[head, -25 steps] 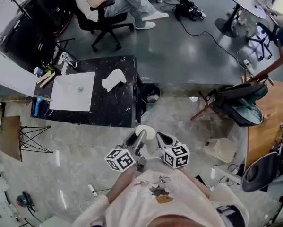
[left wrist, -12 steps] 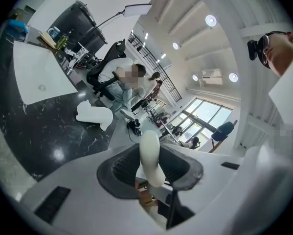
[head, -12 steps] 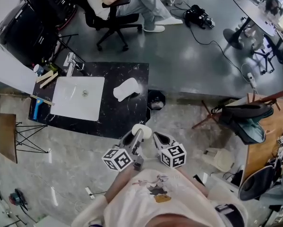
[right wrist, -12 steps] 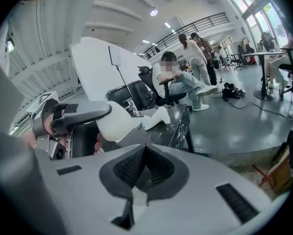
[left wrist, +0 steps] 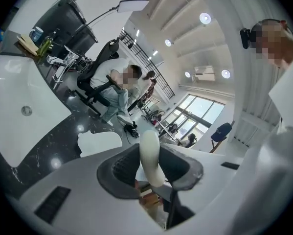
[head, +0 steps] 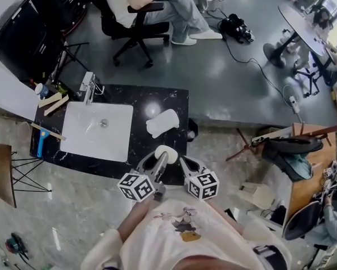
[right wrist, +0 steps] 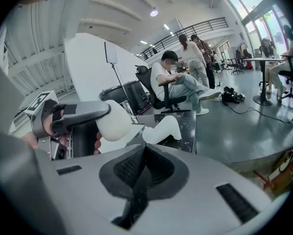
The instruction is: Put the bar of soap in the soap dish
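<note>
A white oval bar of soap is gripped by my left gripper, whose jaws press on its two sides. In the left gripper view the soap stands upright between the pads. The white soap dish lies on the black marble counter, right of the white sink and just beyond the soap; it also shows as the soap dish. My right gripper is beside the left one, shut and empty. From the right gripper I see the soap and the dish.
A faucet stands behind the sink, with a bottle, wooden pieces and a blue brush at its left. A small bin sits at the counter's right end. A person sits on an office chair beyond the counter.
Both grippers have moved toward the counter together, the soap still in the left one. The counter and dish now lie much nearer the jaws.
</note>
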### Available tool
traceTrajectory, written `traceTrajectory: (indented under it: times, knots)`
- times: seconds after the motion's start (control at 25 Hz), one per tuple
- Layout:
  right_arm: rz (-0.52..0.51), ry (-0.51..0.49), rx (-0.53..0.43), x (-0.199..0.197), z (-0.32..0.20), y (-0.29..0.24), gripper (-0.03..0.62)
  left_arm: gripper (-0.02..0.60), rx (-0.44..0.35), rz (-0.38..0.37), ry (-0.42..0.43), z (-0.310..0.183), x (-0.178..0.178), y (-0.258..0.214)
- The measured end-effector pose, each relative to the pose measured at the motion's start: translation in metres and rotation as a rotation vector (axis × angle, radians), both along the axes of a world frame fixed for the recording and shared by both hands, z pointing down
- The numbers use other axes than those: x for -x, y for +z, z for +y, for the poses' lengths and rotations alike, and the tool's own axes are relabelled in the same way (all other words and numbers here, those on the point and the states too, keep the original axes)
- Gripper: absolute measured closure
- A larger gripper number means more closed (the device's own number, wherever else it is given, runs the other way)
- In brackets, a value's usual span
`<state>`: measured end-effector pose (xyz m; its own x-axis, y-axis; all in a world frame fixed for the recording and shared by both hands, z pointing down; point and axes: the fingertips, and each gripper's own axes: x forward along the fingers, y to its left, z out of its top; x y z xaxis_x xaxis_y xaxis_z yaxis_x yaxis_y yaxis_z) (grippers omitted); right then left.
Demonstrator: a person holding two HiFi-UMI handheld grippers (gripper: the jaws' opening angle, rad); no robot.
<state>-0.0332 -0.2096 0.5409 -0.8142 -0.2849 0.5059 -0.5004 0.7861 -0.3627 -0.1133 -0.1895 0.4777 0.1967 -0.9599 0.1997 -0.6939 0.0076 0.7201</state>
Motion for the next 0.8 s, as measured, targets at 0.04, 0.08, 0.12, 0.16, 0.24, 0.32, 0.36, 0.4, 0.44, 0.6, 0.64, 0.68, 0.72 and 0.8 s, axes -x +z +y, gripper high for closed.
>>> traceTrajectory:
  times: [0.04,0.08,0.12,0.16,0.24,0.32,0.36,0.4,0.44,0.6,0.64,0.68,0.72,0.8]
  knots:
    - [-0.001,0.011,-0.005,0.008,-0.002,-0.001,0.588,0.456,-0.006,-0.003,0.010,-0.003,0.008,-0.002]
    - [-0.001,0.021,-0.011,0.016,-0.005,-0.002,0.588,0.456,-0.014,-0.008,0.020,-0.006,0.017,-0.004]
    - [0.001,0.028,-0.013,0.024,-0.006,-0.002,0.588,0.456,-0.022,-0.015,0.027,-0.008,0.025,-0.006]
    - [0.008,0.033,-0.010,0.030,-0.005,-0.001,0.588,0.456,-0.027,-0.021,0.033,-0.008,0.032,-0.007]
    - [0.024,0.043,0.008,0.037,0.002,0.004,0.588,0.456,-0.025,-0.033,0.048,-0.005,0.041,-0.006]
    - [0.022,0.053,0.014,0.045,0.006,0.006,0.588,0.456,-0.030,-0.049,0.073,-0.006,0.049,-0.005]
    - [0.020,0.056,0.010,0.049,0.006,0.007,0.588,0.456,-0.037,-0.061,0.092,-0.008,0.052,-0.005]
    - [0.020,0.059,0.005,0.051,0.008,0.007,0.588,0.456,-0.043,-0.075,0.115,-0.008,0.053,-0.005]
    - [0.025,0.064,0.003,0.052,0.011,0.007,0.588,0.456,-0.045,-0.091,0.141,-0.008,0.053,-0.005]
    - [0.038,0.079,-0.047,0.057,-0.005,0.006,0.588,0.456,-0.065,-0.162,0.200,-0.028,0.065,-0.004]
    - [0.038,0.080,-0.070,0.059,-0.015,0.004,0.588,0.456,-0.078,-0.181,0.207,-0.039,0.070,-0.006]
    - [0.041,0.087,-0.085,0.059,-0.022,0.003,0.588,0.456,-0.083,-0.197,0.218,-0.047,0.072,-0.007]
    - [0.047,0.099,-0.084,0.055,-0.023,0.004,0.588,0.456,-0.078,-0.208,0.234,-0.049,0.071,-0.007]
    - [0.050,0.116,-0.041,0.047,-0.015,0.008,0.588,0.456,-0.050,-0.225,0.268,-0.047,0.064,-0.003]
